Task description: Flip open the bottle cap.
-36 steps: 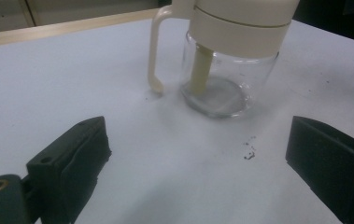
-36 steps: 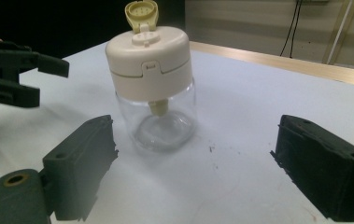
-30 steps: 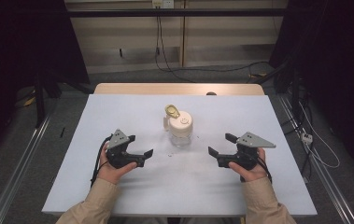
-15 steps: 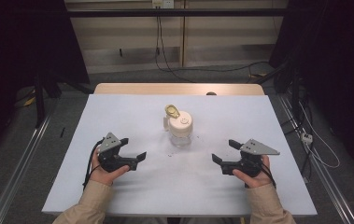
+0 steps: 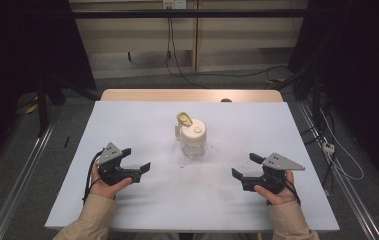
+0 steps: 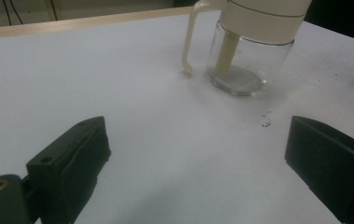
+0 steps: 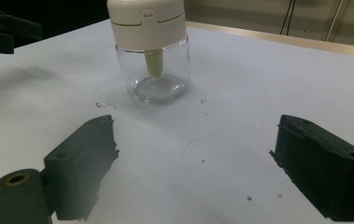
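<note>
A: Near you, what's on the surface [image 5: 142,210]?
B: Your left hand-held gripper [image 5: 137,159] at 8 o'clock and right hand-held gripper [image 5: 247,167] at 4, both gaping, empty.
A: Farther out?
B: A cream-lidded glass jar [image 5: 193,140] at centre, dark crumbs [image 5: 183,164] beside it.

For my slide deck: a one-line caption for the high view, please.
Two open hand-held grippers, left gripper and right gripper, flank a cream-lidded clear glass jar on a white table.
</note>
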`<action>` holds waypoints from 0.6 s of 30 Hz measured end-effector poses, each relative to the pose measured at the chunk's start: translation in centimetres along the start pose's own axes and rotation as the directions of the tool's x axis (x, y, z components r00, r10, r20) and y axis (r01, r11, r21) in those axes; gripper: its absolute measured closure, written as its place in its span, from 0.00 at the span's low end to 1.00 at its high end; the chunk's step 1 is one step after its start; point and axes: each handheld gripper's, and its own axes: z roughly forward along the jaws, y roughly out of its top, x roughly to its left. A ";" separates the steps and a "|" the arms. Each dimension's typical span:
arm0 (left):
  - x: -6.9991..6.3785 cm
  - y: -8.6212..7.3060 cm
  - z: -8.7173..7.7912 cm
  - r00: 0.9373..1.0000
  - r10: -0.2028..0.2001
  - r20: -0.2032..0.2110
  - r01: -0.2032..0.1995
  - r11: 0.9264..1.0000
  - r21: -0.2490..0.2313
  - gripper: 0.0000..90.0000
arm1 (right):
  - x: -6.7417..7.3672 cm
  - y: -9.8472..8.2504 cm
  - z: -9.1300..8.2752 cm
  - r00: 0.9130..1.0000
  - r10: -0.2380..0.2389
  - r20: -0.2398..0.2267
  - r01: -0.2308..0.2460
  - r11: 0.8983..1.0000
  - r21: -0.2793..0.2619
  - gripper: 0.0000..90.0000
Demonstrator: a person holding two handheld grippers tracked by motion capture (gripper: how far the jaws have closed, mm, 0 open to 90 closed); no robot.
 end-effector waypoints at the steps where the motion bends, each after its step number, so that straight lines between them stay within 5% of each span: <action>1: 0.0 0.0 -0.1 1.000 -0.003 -0.001 0.003 1.000 -0.001 0.07 | 0.0 -0.1 -0.1 1.000 0.003 0.001 -0.003 1.000 0.003 0.13; 18: 0.6 -0.6 -1.3 1.000 -0.005 -0.018 0.005 1.000 -0.001 0.07 | -0.3 -0.8 -0.9 1.000 0.004 0.006 -0.004 1.000 0.012 0.14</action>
